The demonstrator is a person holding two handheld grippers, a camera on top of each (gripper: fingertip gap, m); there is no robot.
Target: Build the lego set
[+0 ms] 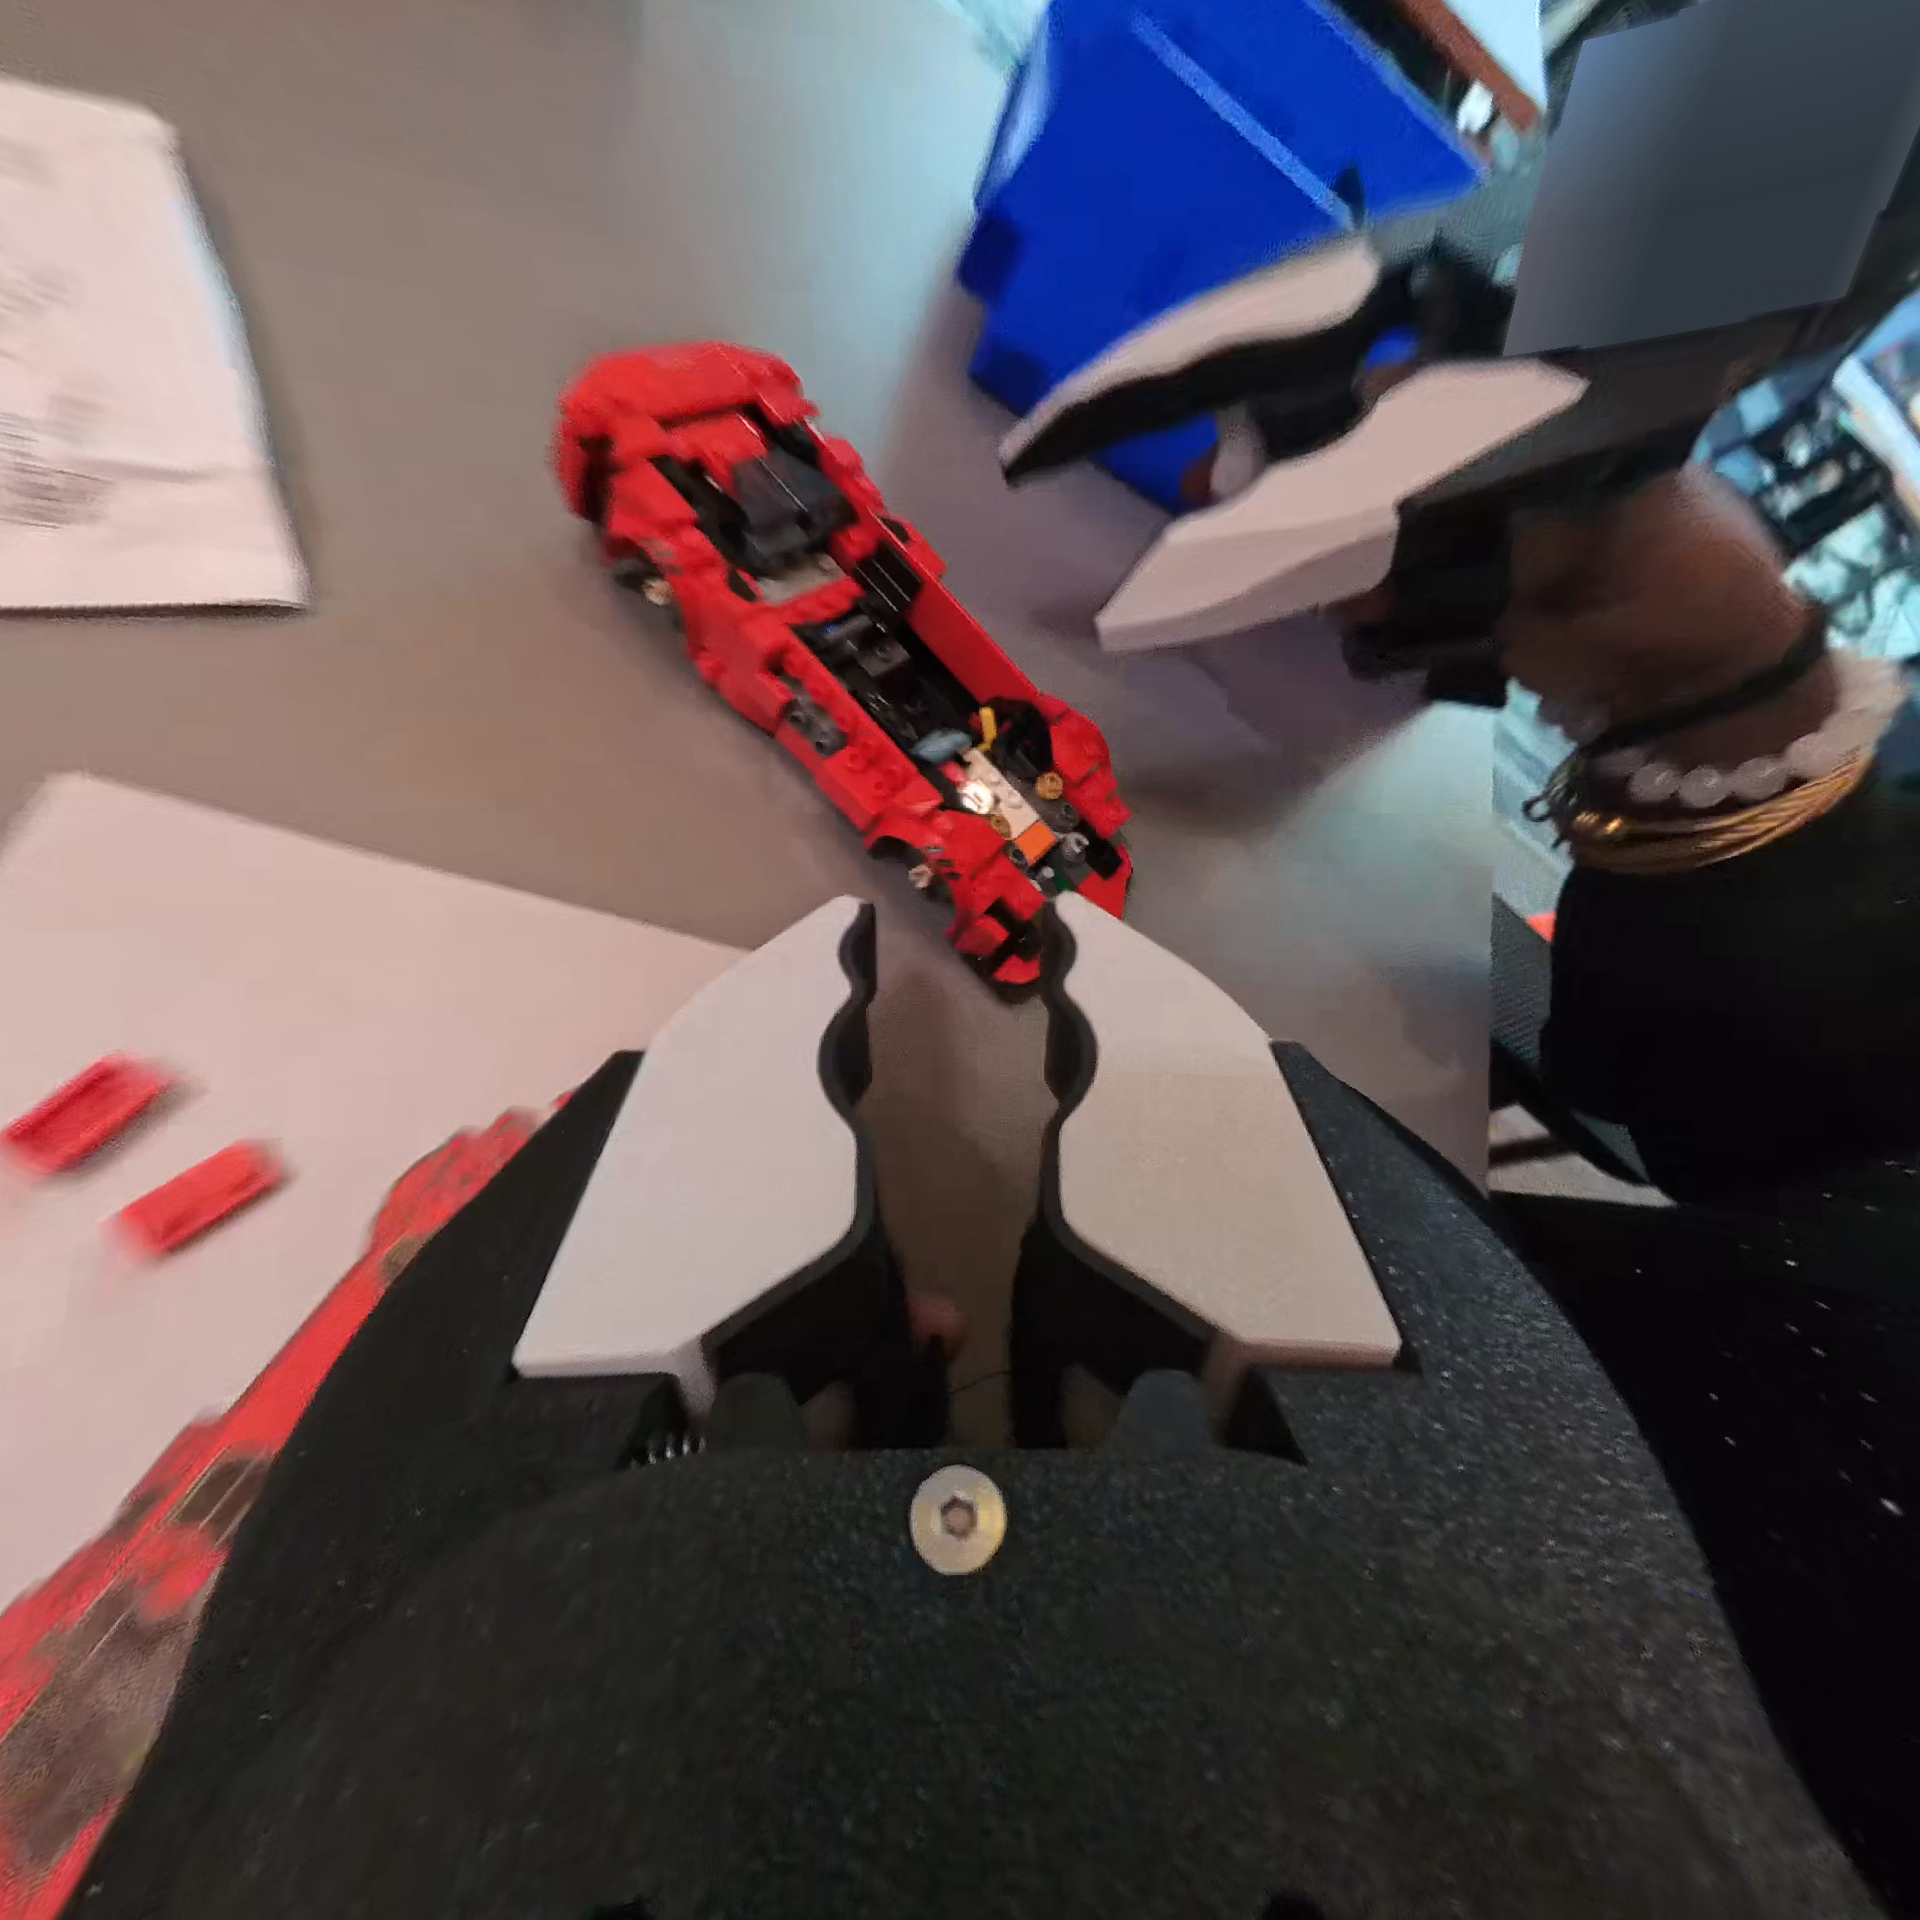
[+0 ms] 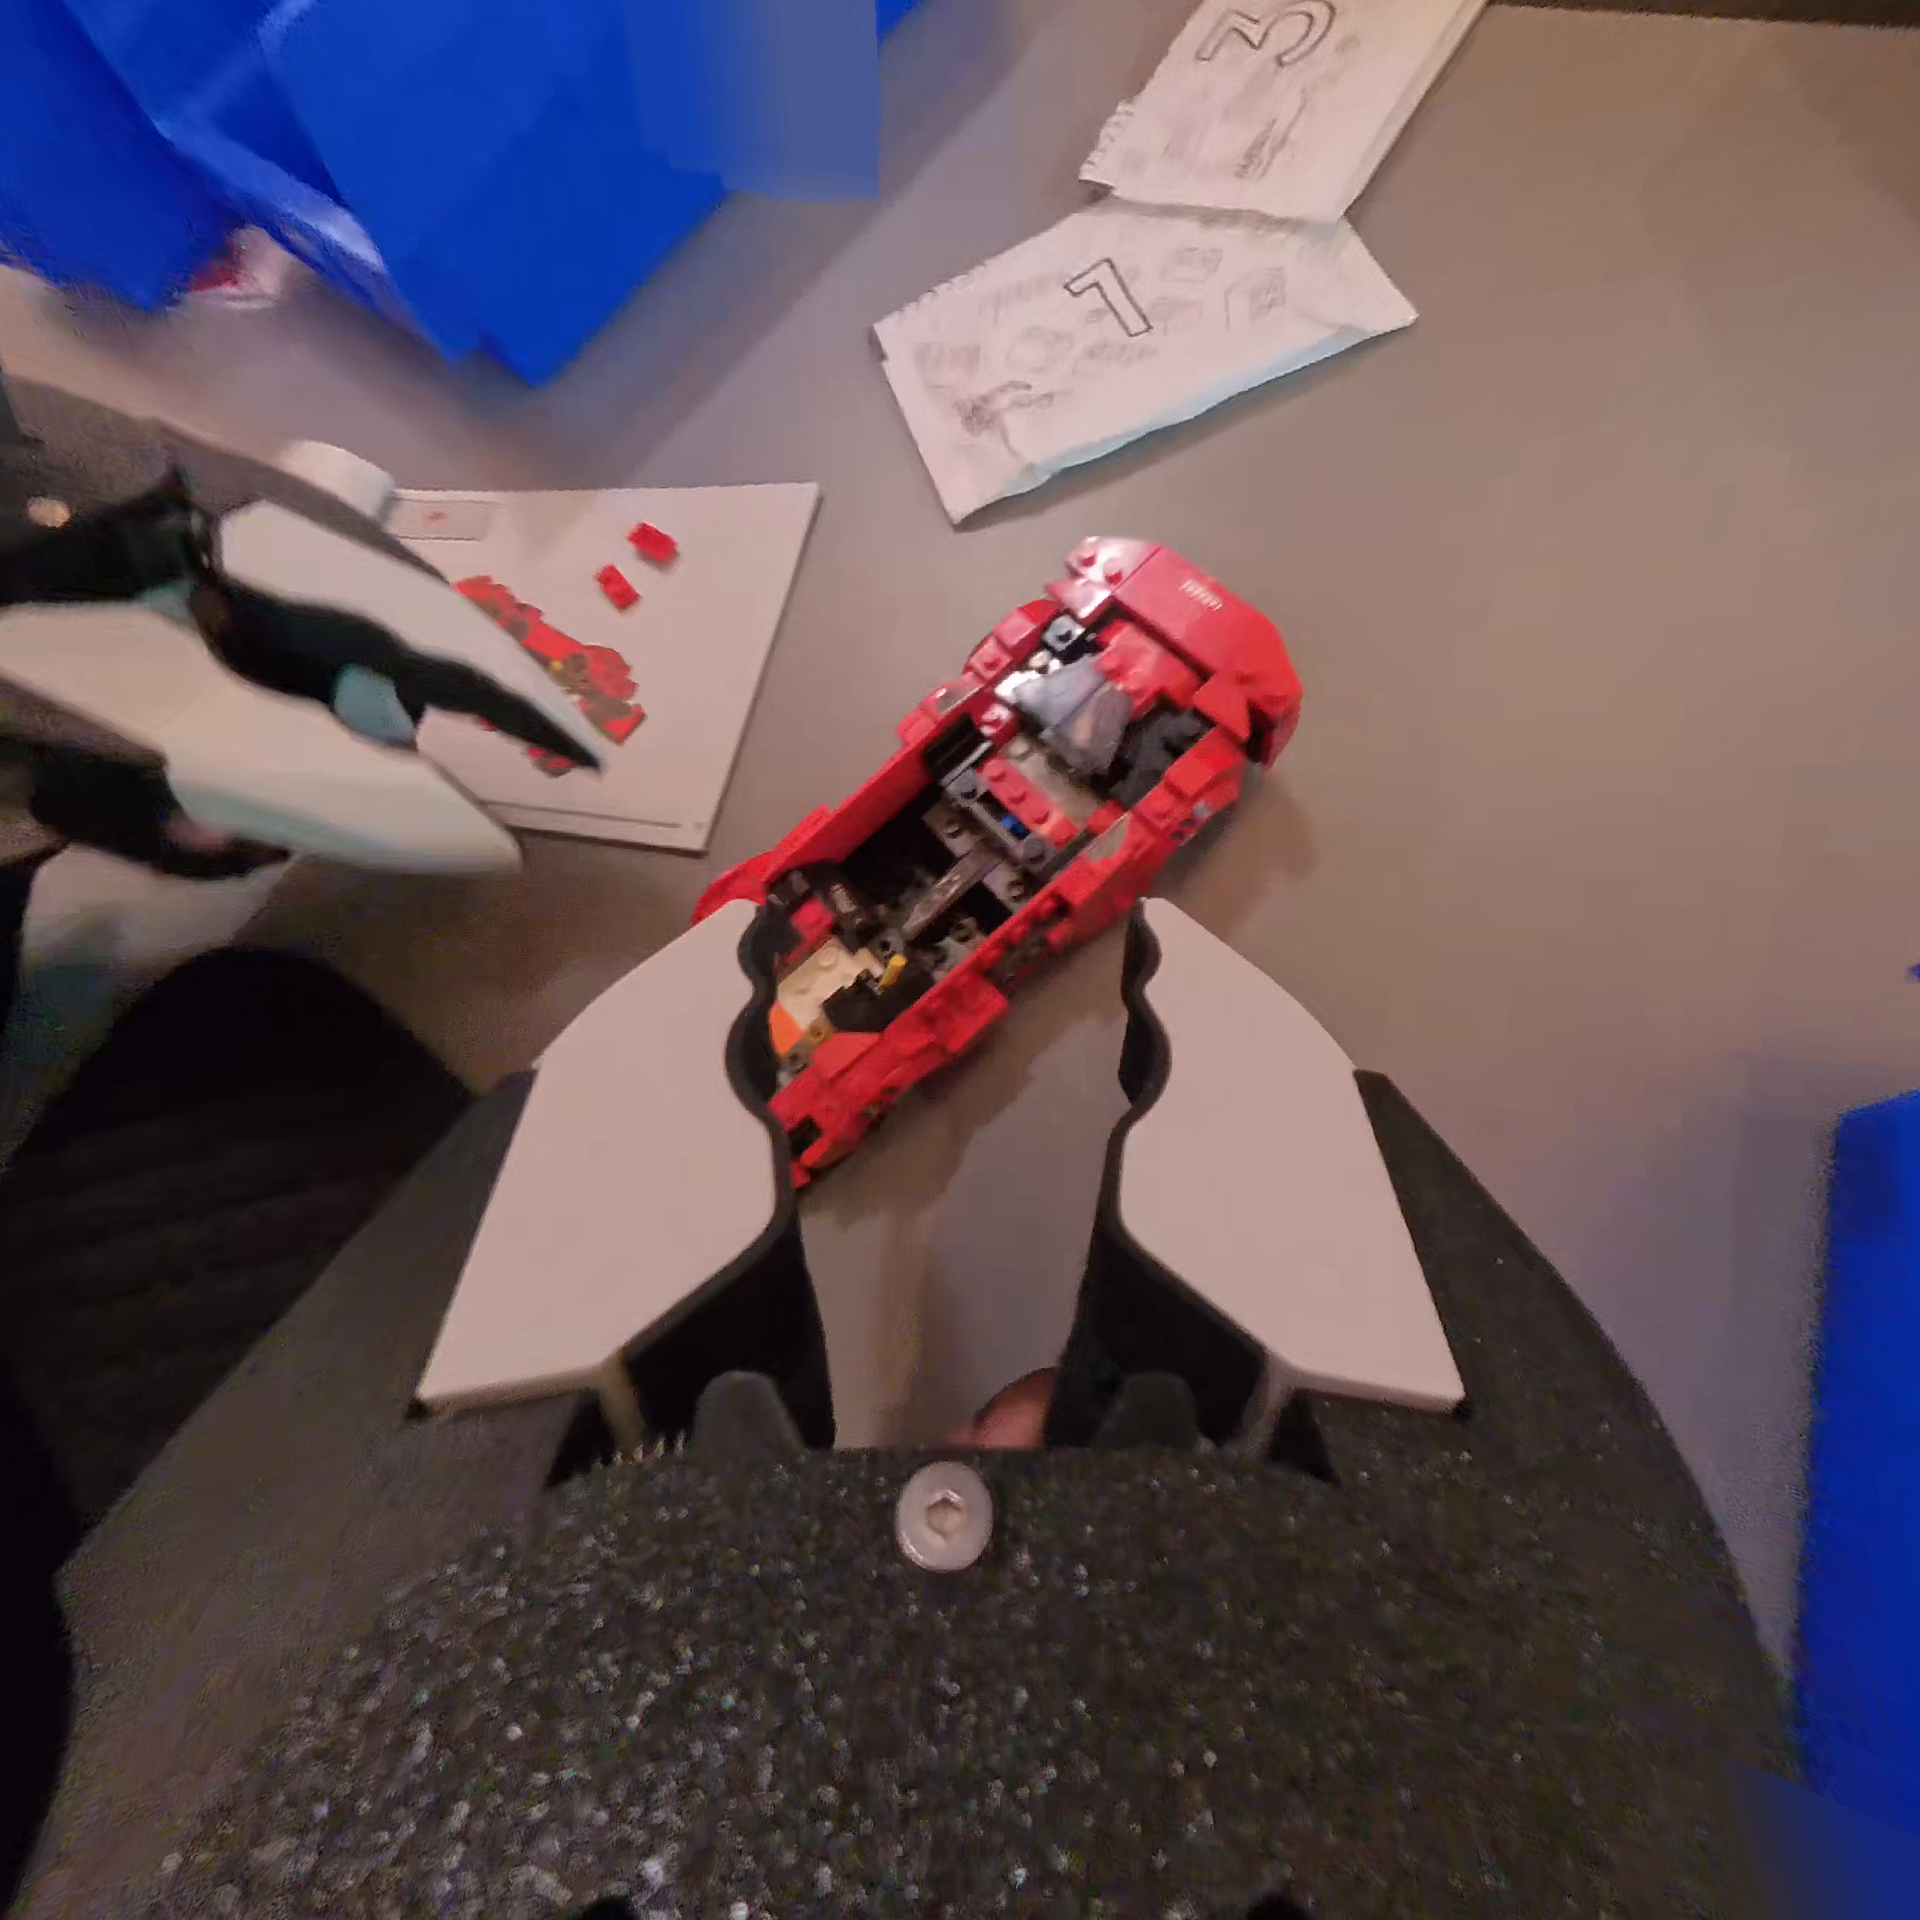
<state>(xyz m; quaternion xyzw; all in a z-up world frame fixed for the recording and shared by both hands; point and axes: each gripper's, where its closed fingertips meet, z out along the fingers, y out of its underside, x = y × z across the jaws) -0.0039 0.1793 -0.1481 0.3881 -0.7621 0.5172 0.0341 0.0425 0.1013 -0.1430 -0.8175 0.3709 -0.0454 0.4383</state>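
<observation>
Red Lego car (image 2: 997, 852), roof open, mid-tabletop (image 2: 1558, 831). Right gripper (image 2: 940, 925) jaws spread over its near end. Left gripper (image 1: 961, 920) jaws parted, empty. Two red bricks (image 1: 140, 1153) on instruction booklet (image 1: 364, 987).

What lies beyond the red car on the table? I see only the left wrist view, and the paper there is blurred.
Observer: A white paper bag lies flat beyond the red car, with a second bag behind it.
Operator: Is the right gripper around the car?
Observer: The right gripper is open, and the car's near end shows between its fingers. Its height I cannot tell.
Operator: Anything on its right side?
Observer: A blue thing at the view's right edge; its kind is unclear.
</observation>
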